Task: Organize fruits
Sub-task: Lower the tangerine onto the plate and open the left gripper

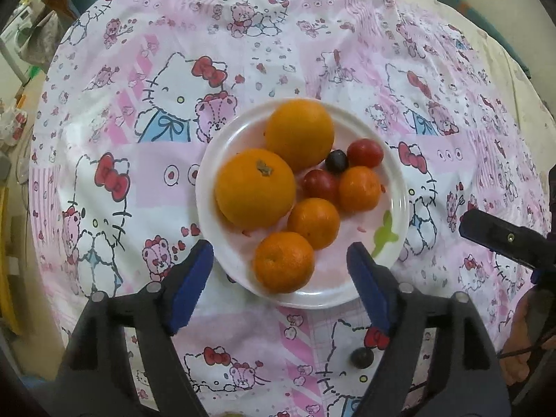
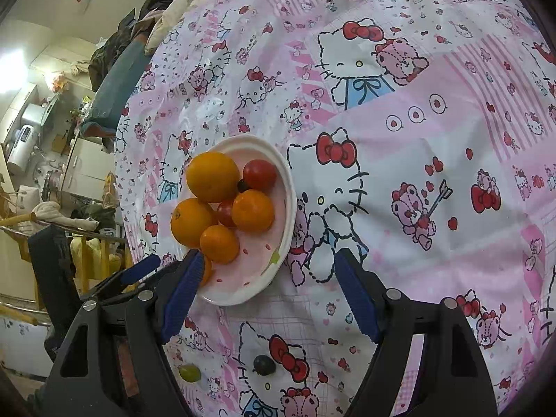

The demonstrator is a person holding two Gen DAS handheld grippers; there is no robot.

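Cartoon-print tablecloth (image 1: 278, 34) covered table, white plate (image 1: 399, 187) held oranges, tomatoes, left tongs (image 1: 279, 278) open over small orange (image 1: 283, 262) at plate's 6 o'clock, right tongs (image 2: 267, 290) open, empty.

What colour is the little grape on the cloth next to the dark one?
Pale green grape, seen best in the right wrist view.

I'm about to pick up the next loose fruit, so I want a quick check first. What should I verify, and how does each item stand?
1. Left tongs empty, jaws apart: ok.
2. Right tongs empty, jaws apart: ok.
3. Dark grape lies loose on the cloth, off the plate: not ok.
4. Green grape also off the plate: not ok.
5. Plate has a bare patch for more fruit: ok.
6. Small orange nearest the rim settled: cannot tell.
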